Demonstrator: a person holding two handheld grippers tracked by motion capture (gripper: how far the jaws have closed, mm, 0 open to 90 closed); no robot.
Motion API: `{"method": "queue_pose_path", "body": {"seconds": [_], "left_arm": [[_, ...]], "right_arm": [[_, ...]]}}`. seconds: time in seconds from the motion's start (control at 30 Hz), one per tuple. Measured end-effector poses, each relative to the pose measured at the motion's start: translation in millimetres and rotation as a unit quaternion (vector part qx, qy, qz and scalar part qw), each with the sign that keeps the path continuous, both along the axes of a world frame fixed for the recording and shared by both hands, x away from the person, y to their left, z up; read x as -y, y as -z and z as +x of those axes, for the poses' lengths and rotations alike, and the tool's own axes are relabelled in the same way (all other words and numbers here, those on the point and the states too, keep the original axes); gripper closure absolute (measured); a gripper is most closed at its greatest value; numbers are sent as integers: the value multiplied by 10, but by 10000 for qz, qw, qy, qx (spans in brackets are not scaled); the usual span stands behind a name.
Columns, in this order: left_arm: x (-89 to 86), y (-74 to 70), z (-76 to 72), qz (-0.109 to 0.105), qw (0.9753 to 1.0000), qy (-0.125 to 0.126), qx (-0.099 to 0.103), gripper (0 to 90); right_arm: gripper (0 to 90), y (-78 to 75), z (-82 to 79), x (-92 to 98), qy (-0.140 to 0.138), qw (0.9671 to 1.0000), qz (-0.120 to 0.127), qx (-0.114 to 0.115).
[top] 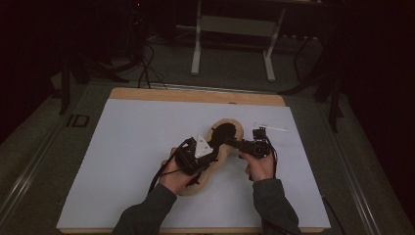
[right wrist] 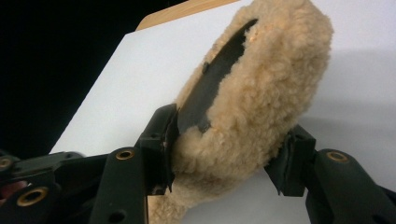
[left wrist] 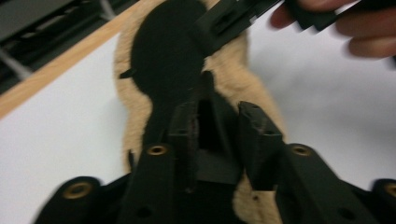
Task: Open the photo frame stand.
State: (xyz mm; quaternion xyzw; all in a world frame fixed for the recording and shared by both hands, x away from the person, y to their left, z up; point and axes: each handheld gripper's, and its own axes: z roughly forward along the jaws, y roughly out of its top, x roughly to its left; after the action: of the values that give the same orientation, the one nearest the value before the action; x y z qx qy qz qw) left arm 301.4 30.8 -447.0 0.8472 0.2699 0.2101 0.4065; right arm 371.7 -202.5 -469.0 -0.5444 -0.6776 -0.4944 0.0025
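On the counter (top: 122, 147), a fleecy tan insole (top: 222, 142) lies diagonally, toe far-right; right gripper (right wrist: 224, 163) jaws clamp its edge, left gripper (left wrist: 215, 135) jaws narrowly parted.

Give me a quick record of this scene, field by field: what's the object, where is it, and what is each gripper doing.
object: tan fleece insole with a dark top face
place: on the white sheet that covers the wooden table
left gripper: over the insole's middle, fingers astride its dark strip, slightly apart
right gripper: shut on the insole's edge, that end lifted
lighting: dim room, dark surroundings
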Motion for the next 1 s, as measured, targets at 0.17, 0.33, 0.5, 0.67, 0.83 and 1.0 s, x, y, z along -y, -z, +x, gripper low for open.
{"method": "queue_pose_path", "body": {"seconds": [0.17,0.33,0.5,0.67,0.83,1.0], "left_arm": [[-90,-58,-22,-166,9996,180,-173,567],[-233,-51,-16,-270,9988,266,-319,489],[-433,-30,11,-478,9973,270,-483,475],[-554,-40,36,-616,9957,353,-592,459],[-657,-50,84,-801,9940,303,-675,461],[-729,-46,137,-833,9939,182,-694,461]], "right_arm": [[493,10,1,8,-7,10000,19,-4],[496,-6,1,6,-61,10000,2,35],[499,-30,-1,-1,-134,9999,-22,92],[502,-65,3,-26,-188,9997,-60,167],[511,-127,-10,-54,-301,9991,-101,277],[520,-183,-10,-86,-427,9982,-121,396]]}}
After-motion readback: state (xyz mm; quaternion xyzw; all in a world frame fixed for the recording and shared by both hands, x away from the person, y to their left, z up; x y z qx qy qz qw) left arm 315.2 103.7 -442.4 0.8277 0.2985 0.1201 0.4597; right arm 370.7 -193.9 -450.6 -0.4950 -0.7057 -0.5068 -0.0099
